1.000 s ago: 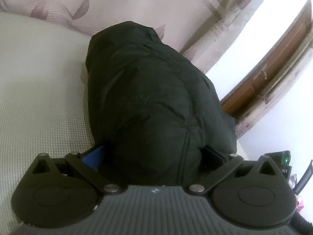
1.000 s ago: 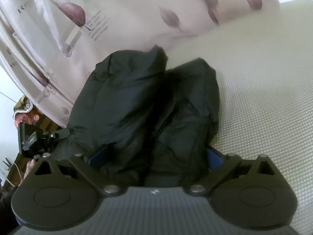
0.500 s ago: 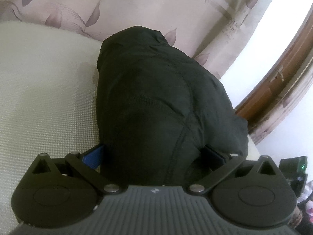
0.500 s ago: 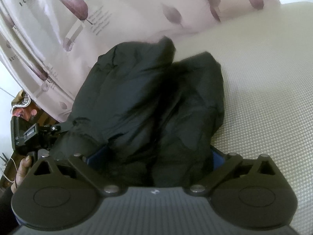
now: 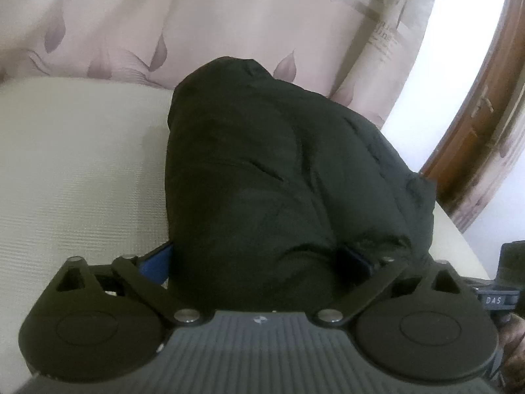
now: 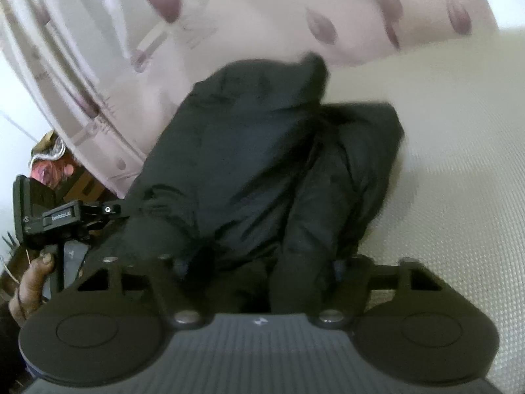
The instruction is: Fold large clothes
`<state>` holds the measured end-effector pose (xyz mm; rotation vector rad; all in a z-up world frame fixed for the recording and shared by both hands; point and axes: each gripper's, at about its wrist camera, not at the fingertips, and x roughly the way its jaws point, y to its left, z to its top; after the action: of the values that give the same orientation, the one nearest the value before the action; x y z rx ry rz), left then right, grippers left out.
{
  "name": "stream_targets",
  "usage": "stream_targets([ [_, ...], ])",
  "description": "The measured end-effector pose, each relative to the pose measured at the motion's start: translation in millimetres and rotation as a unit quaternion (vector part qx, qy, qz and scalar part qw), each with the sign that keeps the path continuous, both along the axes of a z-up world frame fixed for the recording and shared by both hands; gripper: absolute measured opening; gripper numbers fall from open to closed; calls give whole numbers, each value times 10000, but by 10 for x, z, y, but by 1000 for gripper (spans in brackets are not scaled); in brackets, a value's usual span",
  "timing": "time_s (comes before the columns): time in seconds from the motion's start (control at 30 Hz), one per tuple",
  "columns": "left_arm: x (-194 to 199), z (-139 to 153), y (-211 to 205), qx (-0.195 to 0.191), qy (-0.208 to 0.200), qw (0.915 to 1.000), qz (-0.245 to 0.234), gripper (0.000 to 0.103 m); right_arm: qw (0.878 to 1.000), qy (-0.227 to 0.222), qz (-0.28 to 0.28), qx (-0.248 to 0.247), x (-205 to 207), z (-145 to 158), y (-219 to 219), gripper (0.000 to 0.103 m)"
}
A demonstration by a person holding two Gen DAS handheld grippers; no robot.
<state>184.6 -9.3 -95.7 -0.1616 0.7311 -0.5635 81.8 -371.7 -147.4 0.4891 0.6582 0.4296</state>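
Note:
A black padded jacket [image 5: 275, 177] lies bunched on a cream mattress [image 5: 72, 164], reaching back to the curtain. My left gripper [image 5: 259, 256] is shut on the jacket's near edge; the thick fabric fills the gap between its blue fingers [image 5: 157, 259]. In the right wrist view the same jacket [image 6: 262, 170] shows in two folded lobes. My right gripper [image 6: 259, 266] is shut on its near edge, and the fabric hides the fingertips. The left gripper's body [image 6: 62, 216] and the hand holding it show at the left of the right wrist view.
A pale pink curtain [image 5: 229, 16] with leaf prints hangs behind the mattress. A brown wooden door frame [image 5: 475, 124] stands at the right. The mattress edge [image 5: 459, 239] drops off at the right of the jacket. The right wrist view is blurred.
Both grippers have tilted and shifted with the jacket still held. More curtain shows in the left wrist view. The right gripper's fingers have closed inward on the fabric.

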Motion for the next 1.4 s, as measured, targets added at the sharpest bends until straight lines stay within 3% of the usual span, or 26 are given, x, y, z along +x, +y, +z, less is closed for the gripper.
stream_targets([
  [0.07,-70,26,34,8,8,9999,124,97,10000,-50,-6,48,-3,16,38,58],
  [0.23,-290,98,193,110,49,9993,364,97,9995,-72,117,280,-23,1,181,55],
  [0.4,-474,140,347,154,41,9985,524,98,9987,-148,298,381,-112,-10,328,55],
  [0.5,-540,152,364,198,-98,9979,603,101,9992,-172,134,347,-164,-4,373,61],
  [0.57,-590,184,344,293,-225,9971,672,103,9996,-237,-111,65,-235,56,401,70],
  [0.63,-655,234,319,423,-403,9954,763,103,9962,-443,-486,-579,-353,195,482,78],
  [0.73,-765,302,266,654,-674,9916,895,103,9762,-1035,-1087,-1564,-632,450,644,85],
  [0.8,-838,355,233,775,-798,9889,984,103,9680,-1381,-1137,-1761,-811,592,739,86],
  [0.9,-994,467,156,1154,-1154,9792,1201,103,9597,-1670,-1215,-1905,-1017,739,917,91],
  [1.03,-1312,692,12,1756,-2020,9517,1504,103,9635,-1815,-1017,-1684,-1172,815,1087,91],
  [1.13,-1579,893,-19,1650,-2596,9366,1677,103,9667,-1818,-1054,-1458,-1244,858,1141,91],
  [1.27,-1822,1155,-66,1672,-2991,9168,2050,103,9685,-1868,-1113,-1217,-1357,935,1095,91],
  [1.33,-1882,1270,-111,1772,-3076,9131,2006,103,9655,-1979,-1120,-1273,-1416,988,1107,92],
  [1.37,-1903,1313,-110,1719,-3054,9159,1956,103,9649,-2002,-1101,-1297,-1435,1009,1112,92],
  [1.4,-1915,1356,-94,1574,-2904,9263,1810,103,9643,-2030,-1100,-1293,-1455,1030,1118,92],
])
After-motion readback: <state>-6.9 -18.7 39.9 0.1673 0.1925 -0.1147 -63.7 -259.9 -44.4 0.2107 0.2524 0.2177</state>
